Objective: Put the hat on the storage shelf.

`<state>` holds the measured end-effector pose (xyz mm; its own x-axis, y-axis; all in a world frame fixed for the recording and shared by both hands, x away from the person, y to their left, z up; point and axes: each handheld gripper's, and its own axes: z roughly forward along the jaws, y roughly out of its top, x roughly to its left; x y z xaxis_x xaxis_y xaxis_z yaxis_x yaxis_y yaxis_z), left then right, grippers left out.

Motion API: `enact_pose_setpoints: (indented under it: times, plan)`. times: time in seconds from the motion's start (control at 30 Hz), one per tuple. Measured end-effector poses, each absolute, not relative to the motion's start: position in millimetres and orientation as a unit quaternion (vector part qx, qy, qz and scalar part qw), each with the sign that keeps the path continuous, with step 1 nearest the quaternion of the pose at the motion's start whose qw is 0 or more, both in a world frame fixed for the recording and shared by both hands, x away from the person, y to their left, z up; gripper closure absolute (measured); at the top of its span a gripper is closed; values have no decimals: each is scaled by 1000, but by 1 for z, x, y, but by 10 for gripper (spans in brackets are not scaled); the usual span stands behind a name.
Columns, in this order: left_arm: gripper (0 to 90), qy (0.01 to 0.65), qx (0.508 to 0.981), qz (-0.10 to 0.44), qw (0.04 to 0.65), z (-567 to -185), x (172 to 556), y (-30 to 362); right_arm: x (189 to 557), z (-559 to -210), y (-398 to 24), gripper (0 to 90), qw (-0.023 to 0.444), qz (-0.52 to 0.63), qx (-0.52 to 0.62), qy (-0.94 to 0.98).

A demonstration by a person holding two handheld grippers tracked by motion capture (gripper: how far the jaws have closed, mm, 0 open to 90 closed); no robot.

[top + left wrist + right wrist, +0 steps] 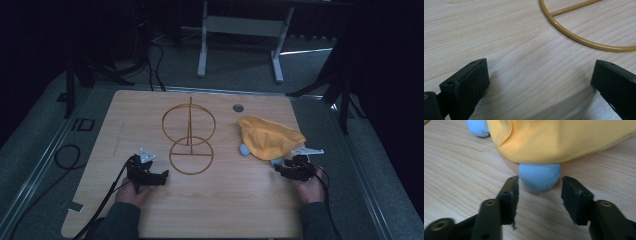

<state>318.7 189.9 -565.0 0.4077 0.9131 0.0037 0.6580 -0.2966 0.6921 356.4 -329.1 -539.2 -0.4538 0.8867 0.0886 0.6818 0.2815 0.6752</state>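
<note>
A yellow soft toy (267,137) with light-blue feet lies on the right half of the wooden table (225,200). One blue foot (539,177) pokes out from under the yellow body (564,140), and my right gripper (539,191) stands open just in front of it, a jaw at either side, not touching. A second blue foot (477,127) shows farther left. A gold wire stand (189,136) with two rings sits mid-table. My left gripper (159,176) rests low and open beside its lower ring (584,41), holding nothing.
A small round hole (238,107) is set in the tabletop near the far edge. Beyond the table a white desk frame (240,45) stands on the floor. Black cables (67,157) lie on the floor at the left.
</note>
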Motion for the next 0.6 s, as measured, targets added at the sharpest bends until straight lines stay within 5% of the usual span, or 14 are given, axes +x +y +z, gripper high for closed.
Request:
enact_pose_setpoints:
  times: [0.6]
  plan:
    - [19, 504, 779, 205, 312, -565, 319, 190, 368, -551, -309, 400, 189, 314, 493, 789]
